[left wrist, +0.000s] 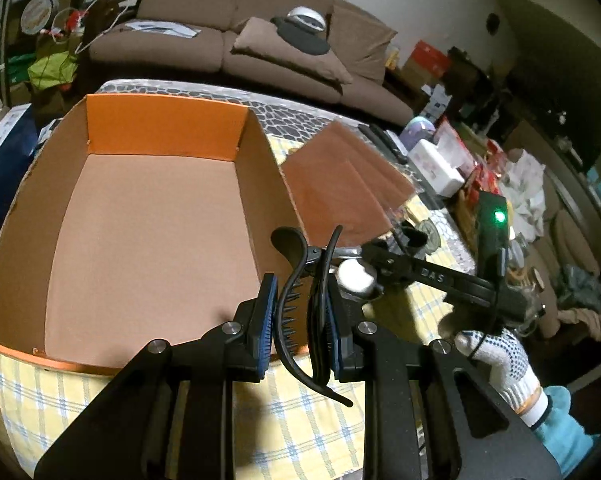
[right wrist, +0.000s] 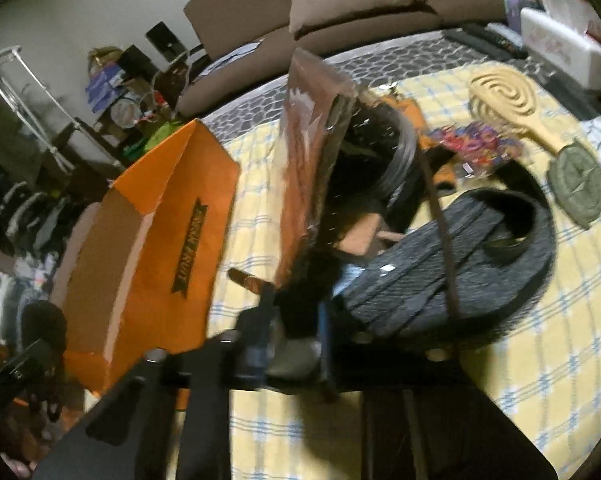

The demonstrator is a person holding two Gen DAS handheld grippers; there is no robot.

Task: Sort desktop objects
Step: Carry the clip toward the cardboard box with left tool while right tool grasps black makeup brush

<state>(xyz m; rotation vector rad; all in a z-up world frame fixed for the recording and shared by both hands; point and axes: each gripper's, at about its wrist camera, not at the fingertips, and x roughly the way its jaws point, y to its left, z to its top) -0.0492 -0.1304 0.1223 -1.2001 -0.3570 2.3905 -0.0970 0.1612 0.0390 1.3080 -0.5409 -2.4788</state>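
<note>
- Left wrist view: the left gripper [left wrist: 300, 320] is clenched on a black claw hair clip [left wrist: 300, 304], held above the near right corner of an open orange cardboard box [left wrist: 168, 132] with a bare floor.
- The right gripper [left wrist: 354, 254] reaches in from the right, white letters "DAS" on its arm; a white round thing sits at its tip. A dotted white glove [left wrist: 496, 356] holds it.
- The box's brown flaps [left wrist: 340, 172] stand between the box and the clutter on the counter [left wrist: 48, 392], which has a yellow checked cloth.
- Right wrist view, blurred: the right gripper [right wrist: 294, 344] looks closed, perhaps on a grey rounded piece.
- The box side reads "FRUIT" [right wrist: 188, 244].
- Beyond lie a dark belt [right wrist: 460, 260], coloured bands [right wrist: 476, 148], a wooden hairbrush [right wrist: 504, 100] and a green patch [right wrist: 578, 188].
</note>
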